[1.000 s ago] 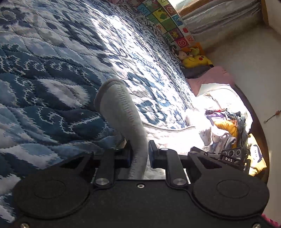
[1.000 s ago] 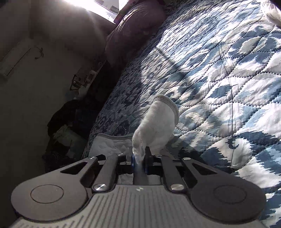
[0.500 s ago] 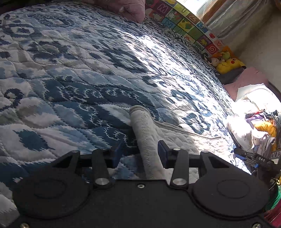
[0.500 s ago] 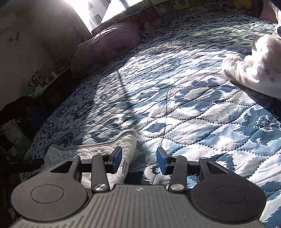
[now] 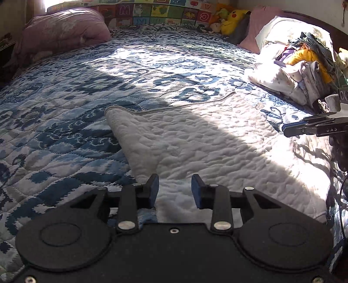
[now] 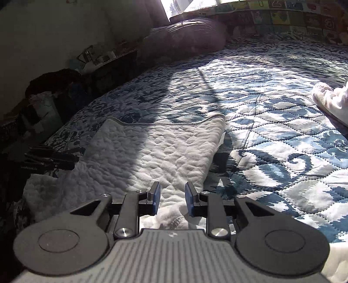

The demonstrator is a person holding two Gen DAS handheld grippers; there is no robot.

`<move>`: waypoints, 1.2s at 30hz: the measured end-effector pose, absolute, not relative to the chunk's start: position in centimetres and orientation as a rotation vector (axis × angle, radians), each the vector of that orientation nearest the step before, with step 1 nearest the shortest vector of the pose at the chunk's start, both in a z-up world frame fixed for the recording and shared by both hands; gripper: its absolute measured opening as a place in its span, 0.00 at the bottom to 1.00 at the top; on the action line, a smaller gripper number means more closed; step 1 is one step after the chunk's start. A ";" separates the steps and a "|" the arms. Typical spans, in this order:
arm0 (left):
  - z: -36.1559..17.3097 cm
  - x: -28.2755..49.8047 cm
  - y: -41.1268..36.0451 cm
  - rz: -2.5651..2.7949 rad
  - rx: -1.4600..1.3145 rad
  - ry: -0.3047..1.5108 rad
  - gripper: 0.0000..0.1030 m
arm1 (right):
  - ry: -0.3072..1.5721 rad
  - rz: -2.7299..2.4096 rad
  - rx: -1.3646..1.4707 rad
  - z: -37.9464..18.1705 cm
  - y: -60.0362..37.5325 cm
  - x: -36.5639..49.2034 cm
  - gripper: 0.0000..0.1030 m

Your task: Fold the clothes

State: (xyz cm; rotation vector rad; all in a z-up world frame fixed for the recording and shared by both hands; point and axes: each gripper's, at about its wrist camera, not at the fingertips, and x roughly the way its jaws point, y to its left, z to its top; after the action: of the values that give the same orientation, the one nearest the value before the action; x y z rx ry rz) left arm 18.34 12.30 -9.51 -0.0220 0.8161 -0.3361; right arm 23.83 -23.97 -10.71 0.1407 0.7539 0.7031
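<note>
While both sets of jaws stand spread and empty, the left gripper and right gripper hover over the white quilted garment, which lies flat on the blue bedspread directly ahead.

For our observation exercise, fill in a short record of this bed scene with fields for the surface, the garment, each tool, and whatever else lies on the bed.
surface: bed with blue and white quilt
garment: white quilted garment, spread flat on the quilt, grey-trimmed edge farthest from the cameras
left tool: open, holding nothing, low over the garment's near part
right tool: open, holding nothing, low over the garment's near part
other items: clothes pile at the bed's right side; pink pillow and yellow plush toy at the far edge
light: sun patch across quilt and garment
</note>
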 end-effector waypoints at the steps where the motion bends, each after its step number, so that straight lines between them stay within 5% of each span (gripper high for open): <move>1: -9.4 17.7 12.1 -0.328 -0.015 0.805 0.32 | 0.782 0.685 0.098 -11.2 -23.4 23.4 0.26; 8: -8.7 13.3 10.8 -0.274 0.034 0.730 0.31 | 0.710 0.562 0.000 -10.7 -21.6 19.2 0.33; 10: -8.7 12.2 10.5 -0.258 0.042 0.715 0.33 | 0.671 0.598 0.005 -9.7 -20.9 17.1 0.52; 12: -9.7 11.2 10.5 -0.240 0.025 0.771 0.50 | 0.710 0.613 -0.070 -10.9 -19.6 15.7 0.57; 14: -12.1 11.4 10.5 -0.234 0.030 0.879 0.51 | 0.748 0.601 -0.172 -12.5 -18.3 14.3 0.55; 26: -6.5 23.1 11.4 -0.170 0.032 0.703 0.47 | 0.737 0.505 -0.032 -13.1 -19.2 10.9 0.57; 36: -12.0 28.6 12.0 -0.159 0.022 0.875 0.48 | 0.646 0.522 0.063 -8.9 -18.7 15.4 0.45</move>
State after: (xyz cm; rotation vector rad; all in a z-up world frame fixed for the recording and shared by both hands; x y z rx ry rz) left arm 28.61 12.03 -12.04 0.0218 0.8753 -0.1592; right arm 15.43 -18.74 -8.89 0.0627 0.6456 0.5217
